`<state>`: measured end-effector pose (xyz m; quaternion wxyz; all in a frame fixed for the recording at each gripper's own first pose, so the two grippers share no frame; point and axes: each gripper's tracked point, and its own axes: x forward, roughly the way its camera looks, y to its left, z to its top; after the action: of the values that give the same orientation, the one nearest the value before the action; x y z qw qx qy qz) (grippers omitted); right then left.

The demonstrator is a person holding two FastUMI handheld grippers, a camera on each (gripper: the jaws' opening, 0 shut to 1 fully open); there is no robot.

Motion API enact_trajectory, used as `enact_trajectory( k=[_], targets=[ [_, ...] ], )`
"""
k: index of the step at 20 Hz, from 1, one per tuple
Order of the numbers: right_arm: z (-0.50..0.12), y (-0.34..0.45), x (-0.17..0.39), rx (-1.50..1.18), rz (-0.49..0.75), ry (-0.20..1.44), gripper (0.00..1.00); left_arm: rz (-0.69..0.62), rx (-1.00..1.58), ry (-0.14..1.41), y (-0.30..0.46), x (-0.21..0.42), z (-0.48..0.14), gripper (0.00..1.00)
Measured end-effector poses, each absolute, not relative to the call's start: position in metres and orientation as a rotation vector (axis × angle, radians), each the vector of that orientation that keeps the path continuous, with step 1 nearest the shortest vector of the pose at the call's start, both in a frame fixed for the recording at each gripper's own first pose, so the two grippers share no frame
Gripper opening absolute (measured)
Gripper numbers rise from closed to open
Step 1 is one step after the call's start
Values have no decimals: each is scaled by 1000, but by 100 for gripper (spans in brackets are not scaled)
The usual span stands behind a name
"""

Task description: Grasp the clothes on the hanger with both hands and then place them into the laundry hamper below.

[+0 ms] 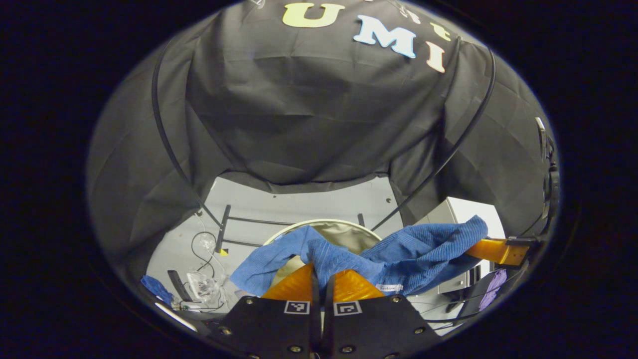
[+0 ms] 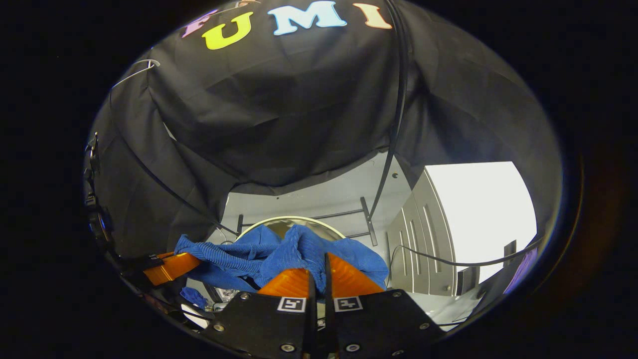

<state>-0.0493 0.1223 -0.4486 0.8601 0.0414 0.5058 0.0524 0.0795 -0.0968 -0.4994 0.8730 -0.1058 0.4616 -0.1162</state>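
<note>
Both claws are pinched narrow on the blue garment (image 1: 398, 254): the left gripper (image 1: 321, 279) bites a fold at the bottom of the left gripper view, and the right gripper (image 2: 319, 276) does the same in the right gripper view. The cloth sags between them just above the round laundry hamper (image 1: 344, 234), covering most of its opening, so the inside is hard to make out. In the left gripper view, from the left, a scrap of blue cloth (image 1: 157, 289) and a crumpled clear plastic bag (image 1: 202, 286) lie on the pale floor (image 1: 304, 202) among thin cables, then black rack legs (image 1: 223, 229). At far right a white cabinet (image 1: 473, 212) is partly hidden by the garment.
</note>
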Motion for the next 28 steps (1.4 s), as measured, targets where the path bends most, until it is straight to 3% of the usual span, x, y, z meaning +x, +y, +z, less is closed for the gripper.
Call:
enact_trajectory(
  k=[3,6,7,11,12,26,28],
  targets=[
    [-446,123,-56,96,117,1074,10,-228,-225,971,-94,75,-494,2],
    [-438,125,-63,122,122,1084,17,-219,-223,972,-88,70,-487,6],
    [-432,128,-67,135,132,1084,24,-224,-227,969,-86,68,-481,12],
    [-410,127,-76,135,145,1069,89,-235,-215,920,-75,69,-448,77],
    [-400,124,-74,135,138,1054,95,-231,-200,900,-67,71,-435,93],
    [-179,95,2,97,77,520,96,-184,-125,414,27,89,-152,92],
    [-134,94,12,89,68,417,91,-165,-132,341,40,100,-116,92]
  ],
)
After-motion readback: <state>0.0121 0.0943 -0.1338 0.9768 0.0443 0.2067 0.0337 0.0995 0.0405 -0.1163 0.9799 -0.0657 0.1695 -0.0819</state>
